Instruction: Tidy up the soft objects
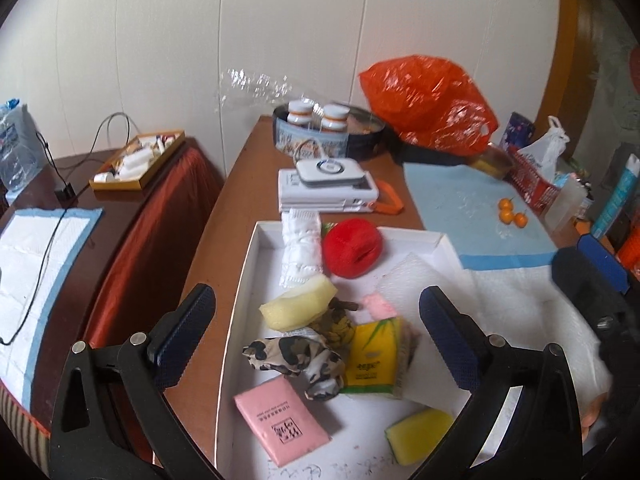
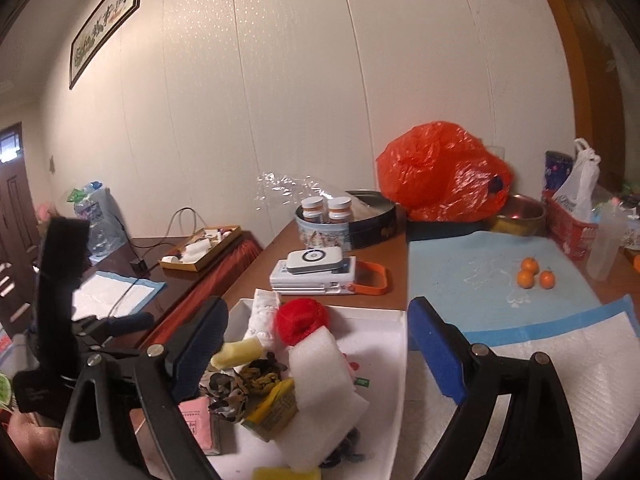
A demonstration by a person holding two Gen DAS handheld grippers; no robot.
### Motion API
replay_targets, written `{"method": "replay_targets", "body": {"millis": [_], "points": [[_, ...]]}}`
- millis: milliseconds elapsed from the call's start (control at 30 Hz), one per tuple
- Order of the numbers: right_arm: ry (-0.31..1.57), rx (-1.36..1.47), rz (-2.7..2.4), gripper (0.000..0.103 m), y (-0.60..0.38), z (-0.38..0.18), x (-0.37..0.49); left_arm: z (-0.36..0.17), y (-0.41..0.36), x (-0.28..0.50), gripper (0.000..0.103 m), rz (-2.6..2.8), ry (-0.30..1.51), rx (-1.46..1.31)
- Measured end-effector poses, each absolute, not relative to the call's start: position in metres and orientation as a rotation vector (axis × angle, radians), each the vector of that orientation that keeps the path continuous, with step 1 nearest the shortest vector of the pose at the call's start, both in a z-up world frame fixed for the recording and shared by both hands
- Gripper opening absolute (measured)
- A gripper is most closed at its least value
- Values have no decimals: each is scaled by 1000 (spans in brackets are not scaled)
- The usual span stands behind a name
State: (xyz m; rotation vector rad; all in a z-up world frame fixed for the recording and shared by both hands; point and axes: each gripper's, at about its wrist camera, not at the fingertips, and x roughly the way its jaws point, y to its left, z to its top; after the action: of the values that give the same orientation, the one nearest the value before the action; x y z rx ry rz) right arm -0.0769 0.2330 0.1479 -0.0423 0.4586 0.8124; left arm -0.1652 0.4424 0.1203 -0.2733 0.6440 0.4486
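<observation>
A white shallow box (image 1: 248,264) on the brown table holds soft things: a red mesh ball (image 1: 352,246), a white padded pack (image 1: 301,252), a pale yellow sponge (image 1: 300,306), a camouflage cloth (image 1: 296,356), a yellow tissue pack (image 1: 374,360), a pink tissue pack (image 1: 282,416), a yellow-green sponge (image 1: 420,434) and a white foam sheet (image 1: 416,276). My left gripper (image 1: 316,340) is open above the box, empty. My right gripper (image 2: 320,352) is open over the same box (image 2: 384,344), with the foam sheet (image 2: 324,372) between its fingers, untouched.
Behind the box lie white power banks (image 1: 328,190), a round tin with bottles (image 1: 328,132) and an orange plastic bag (image 1: 428,100). A blue mat (image 1: 472,216) with three small oranges (image 1: 510,214) lies right. A lower side table (image 1: 100,200) stands left.
</observation>
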Motion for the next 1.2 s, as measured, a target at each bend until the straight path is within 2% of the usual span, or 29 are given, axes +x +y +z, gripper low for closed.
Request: {"method": "replay_targets", "body": {"millis": [200,433,767,900,1200], "points": [[367,-80,539,92,216,164,-99,153,415,-188,103,456,565,-195],[291,5,578,92,189,181,-111,176,388,-213,103,544,543,-152],[342,-2,727,92,180,177,-118,171,375,-234,103,814,604,-238],[348,-28,781,92,170,178,-120,174,366,-245,103,798,577,-296],[368,-40,840,92,134,181,-110,185,314,-244,103,815,561,-234]]}}
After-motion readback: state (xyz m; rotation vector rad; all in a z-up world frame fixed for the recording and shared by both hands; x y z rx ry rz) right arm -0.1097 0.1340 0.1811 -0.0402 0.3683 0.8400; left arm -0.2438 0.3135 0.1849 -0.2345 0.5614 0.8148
